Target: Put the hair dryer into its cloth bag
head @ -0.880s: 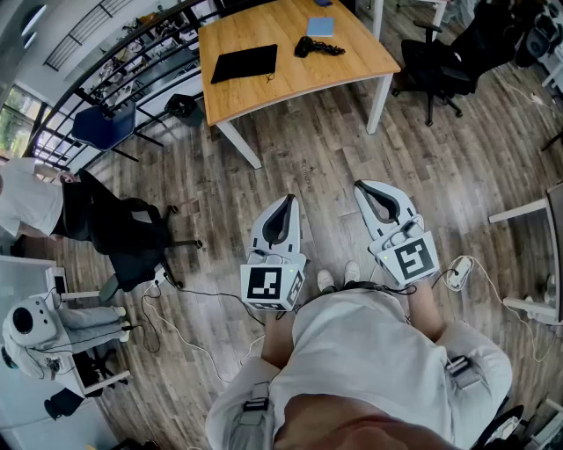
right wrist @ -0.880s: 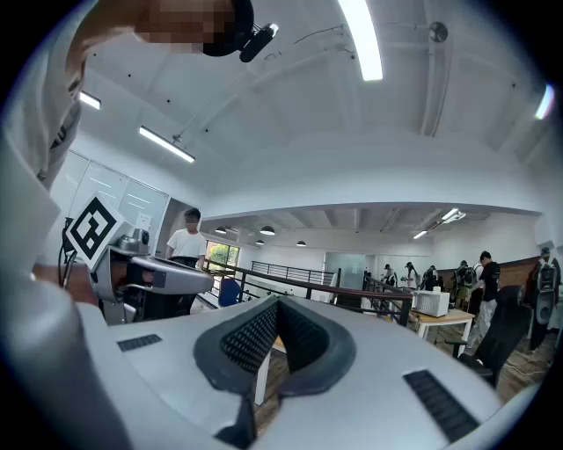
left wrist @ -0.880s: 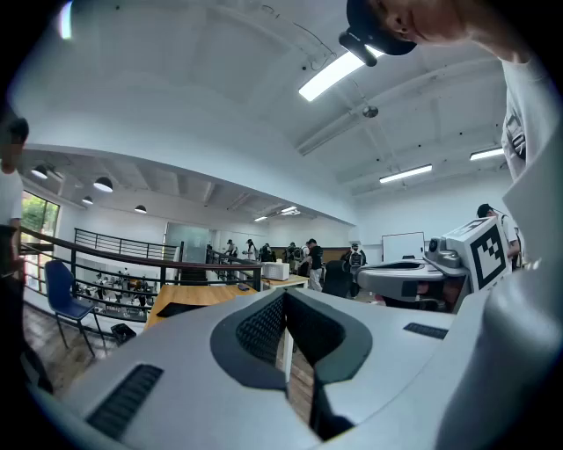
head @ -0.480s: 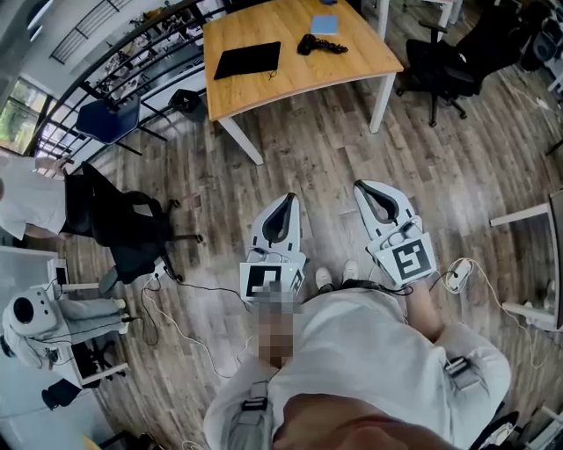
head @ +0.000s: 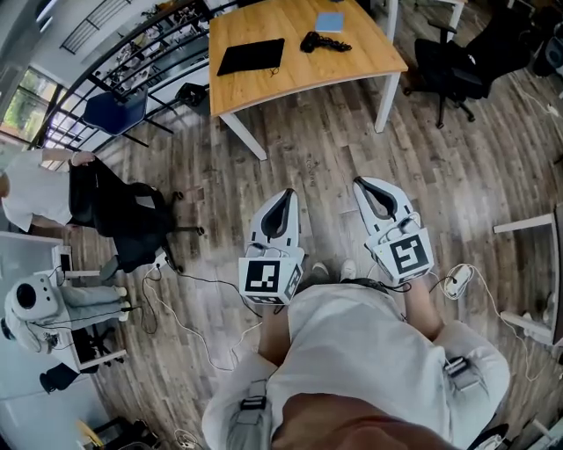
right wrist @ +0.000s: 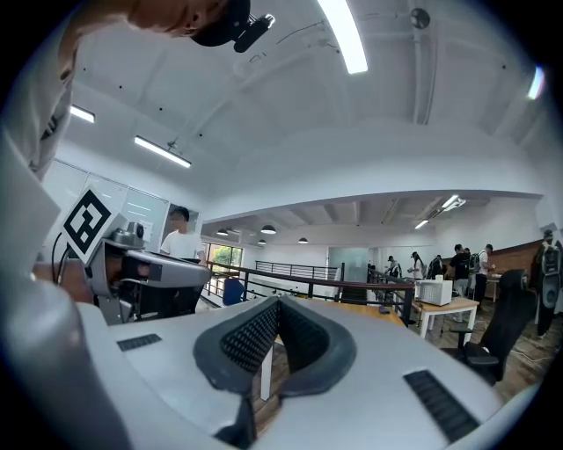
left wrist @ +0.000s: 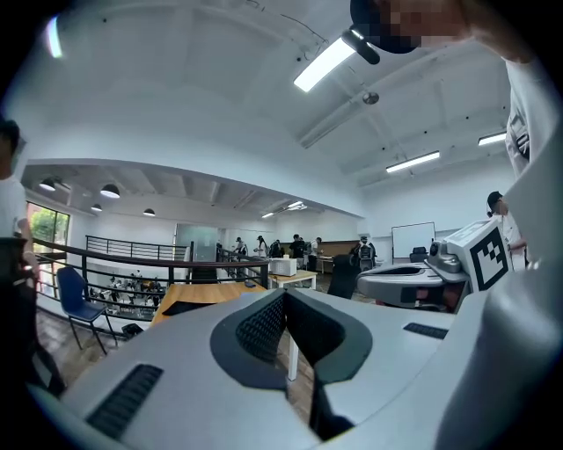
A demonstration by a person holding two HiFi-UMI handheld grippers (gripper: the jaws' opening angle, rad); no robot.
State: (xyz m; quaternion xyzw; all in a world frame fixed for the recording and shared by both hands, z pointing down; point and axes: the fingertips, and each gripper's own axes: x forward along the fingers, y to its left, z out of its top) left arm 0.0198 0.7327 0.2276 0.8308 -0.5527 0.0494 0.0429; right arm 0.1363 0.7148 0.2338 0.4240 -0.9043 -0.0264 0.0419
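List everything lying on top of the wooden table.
On the table lie a flat black cloth bag, a black hair dryer with its cord and a small pale blue item. Anything under the bag is covered; the table's far edge is out of frame.

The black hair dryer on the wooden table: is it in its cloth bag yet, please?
Out: the black hair dryer lies bare on the light wooden table, apart from the flat black cloth bag.

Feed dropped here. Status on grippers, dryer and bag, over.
Left gripper, right gripper shut, both empty. Hair dryer lies on the table beside the flat cloth bag, well ahead. Only floor in between.
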